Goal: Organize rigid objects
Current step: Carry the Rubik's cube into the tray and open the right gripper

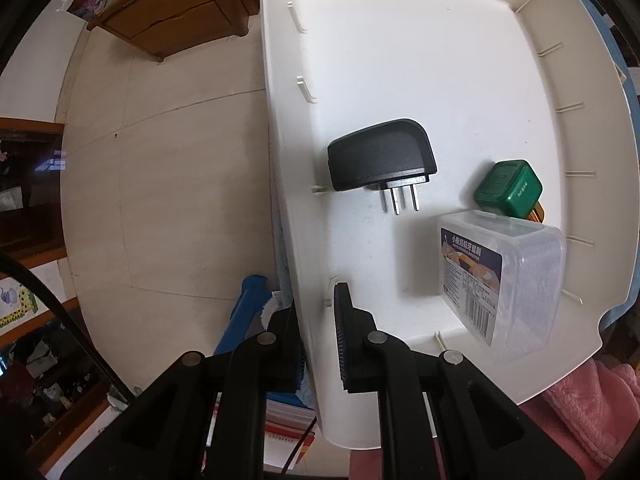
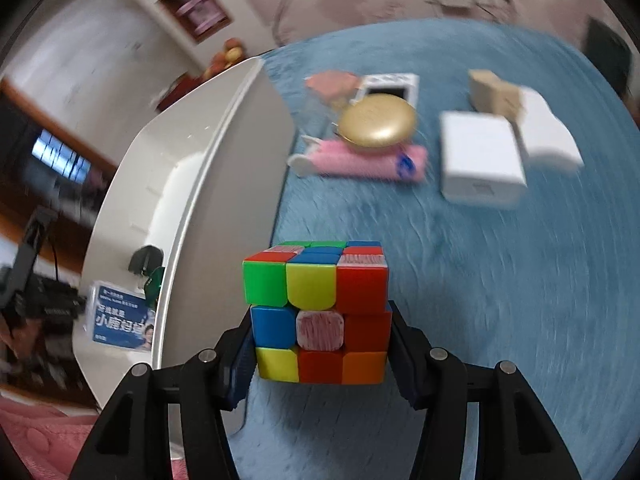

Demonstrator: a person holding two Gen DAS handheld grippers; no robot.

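Observation:
A white plastic bin [image 1: 400, 60] fills the left wrist view. My left gripper [image 1: 314, 304] is shut on its near side wall, one finger outside and one inside. Inside lie a black power adapter [image 1: 380, 156], a small green box [image 1: 508, 188] and a clear plastic box [image 1: 500, 280] with a blue label. In the right wrist view my right gripper [image 2: 320, 316] is shut on a multicoloured puzzle cube [image 2: 316, 308], pads against its left and right faces, above a blue rug [image 2: 480, 280]. The bin [image 2: 224, 152] stands just left of the cube.
On the rug beyond the cube lie a gold round case [image 2: 378, 120] on a pink item [image 2: 368, 164], a white box [image 2: 480, 160], a white adapter [image 2: 548, 132] and a beige block [image 2: 492, 88]. Pink fabric [image 1: 580, 408] lies by the bin. Wooden furniture [image 1: 172, 8] stands on the pale floor.

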